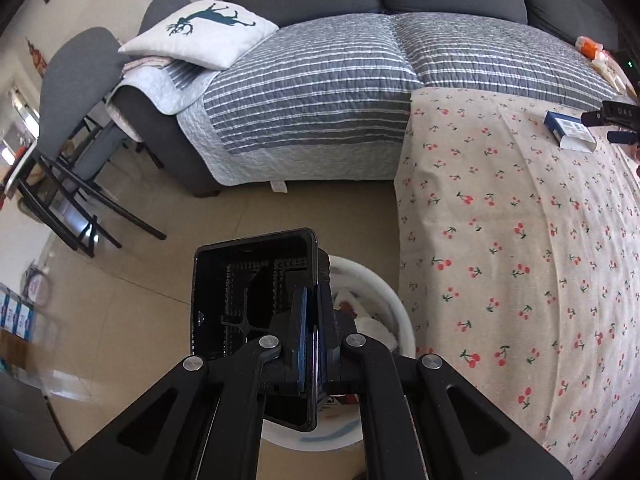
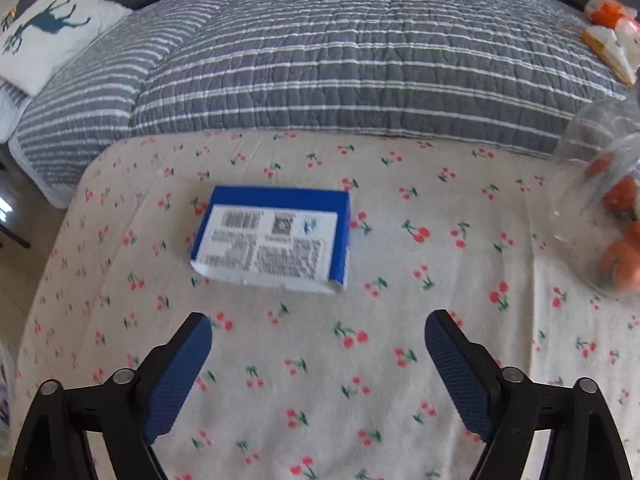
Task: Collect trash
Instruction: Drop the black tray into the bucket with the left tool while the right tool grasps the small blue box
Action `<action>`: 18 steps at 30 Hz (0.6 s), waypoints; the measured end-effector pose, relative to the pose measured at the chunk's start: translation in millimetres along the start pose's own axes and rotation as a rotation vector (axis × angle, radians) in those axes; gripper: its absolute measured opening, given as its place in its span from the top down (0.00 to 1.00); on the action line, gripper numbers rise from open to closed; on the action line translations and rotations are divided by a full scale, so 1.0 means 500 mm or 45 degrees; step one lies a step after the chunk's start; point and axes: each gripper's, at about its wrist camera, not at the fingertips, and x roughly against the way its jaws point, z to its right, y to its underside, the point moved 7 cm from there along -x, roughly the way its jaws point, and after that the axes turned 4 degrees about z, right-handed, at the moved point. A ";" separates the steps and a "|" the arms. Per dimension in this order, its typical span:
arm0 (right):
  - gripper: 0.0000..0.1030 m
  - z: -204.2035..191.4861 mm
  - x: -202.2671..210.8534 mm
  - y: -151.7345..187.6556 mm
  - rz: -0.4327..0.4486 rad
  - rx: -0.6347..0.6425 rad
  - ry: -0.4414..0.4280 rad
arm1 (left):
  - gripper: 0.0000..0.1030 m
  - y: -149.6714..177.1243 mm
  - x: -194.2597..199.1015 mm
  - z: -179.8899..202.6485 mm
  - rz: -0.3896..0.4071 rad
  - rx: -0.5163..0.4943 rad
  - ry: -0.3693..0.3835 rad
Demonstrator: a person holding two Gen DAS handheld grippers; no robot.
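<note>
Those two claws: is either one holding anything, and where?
The left gripper pinches the black tray by its side wall. The right gripper is open, holding nothing.

Blue and white box on red-cherry tablecloth; grey, white-striped quilt; black tray; white bin.

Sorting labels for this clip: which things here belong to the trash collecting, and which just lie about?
Job:
black plastic tray, in left gripper
white round bin
blue-and-white cardboard box
open right gripper

Lying about:
white deer-print cushion
clear bag of orange fruit
</note>
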 end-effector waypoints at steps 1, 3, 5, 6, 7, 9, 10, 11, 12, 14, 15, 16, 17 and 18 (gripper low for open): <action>0.01 -0.007 -0.009 -0.012 0.003 -0.038 -0.030 | 0.95 0.003 -0.007 -0.004 -0.008 0.000 -0.008; 0.01 -0.026 -0.030 -0.031 0.000 -0.059 -0.041 | 0.95 0.009 -0.019 -0.014 -0.022 0.003 -0.019; 0.01 -0.053 -0.053 -0.045 -0.004 -0.028 -0.015 | 0.95 0.012 -0.028 -0.024 -0.033 0.016 -0.023; 0.01 -0.063 -0.065 -0.047 -0.008 -0.010 0.010 | 0.95 0.013 -0.031 -0.028 -0.034 0.023 -0.024; 0.01 -0.072 -0.077 -0.049 -0.010 0.002 0.035 | 0.95 0.015 -0.033 -0.032 -0.037 0.031 -0.024; 0.01 -0.079 -0.101 -0.048 -0.021 0.003 0.074 | 0.95 0.018 -0.038 -0.036 -0.042 0.041 -0.023; 0.01 -0.081 -0.109 -0.046 -0.019 0.006 0.104 | 0.95 0.019 -0.039 -0.039 -0.044 0.044 -0.024; 0.01 -0.080 -0.117 -0.046 -0.023 0.011 0.127 | 0.95 0.020 -0.042 -0.041 -0.046 0.048 -0.025; 0.01 -0.079 -0.124 -0.042 -0.036 0.006 0.141 | 0.95 0.021 -0.045 -0.043 -0.051 0.056 -0.023; 0.03 -0.070 -0.136 -0.034 -0.056 -0.010 0.181 | 0.95 0.023 -0.051 -0.047 -0.060 0.072 -0.018; 0.06 -0.063 -0.138 -0.032 -0.053 -0.018 0.190 | 0.95 0.024 -0.055 -0.049 -0.066 0.078 -0.017; 0.06 -0.058 -0.137 -0.029 -0.046 -0.030 0.190 | 0.95 0.026 -0.058 -0.052 -0.077 0.082 -0.019; 0.07 -0.053 -0.132 -0.027 -0.037 -0.044 0.183 | 0.95 0.027 -0.062 -0.054 -0.083 0.090 -0.018; 0.07 -0.048 -0.126 -0.024 -0.032 -0.052 0.174 | 0.95 0.029 -0.064 -0.055 -0.087 0.096 -0.016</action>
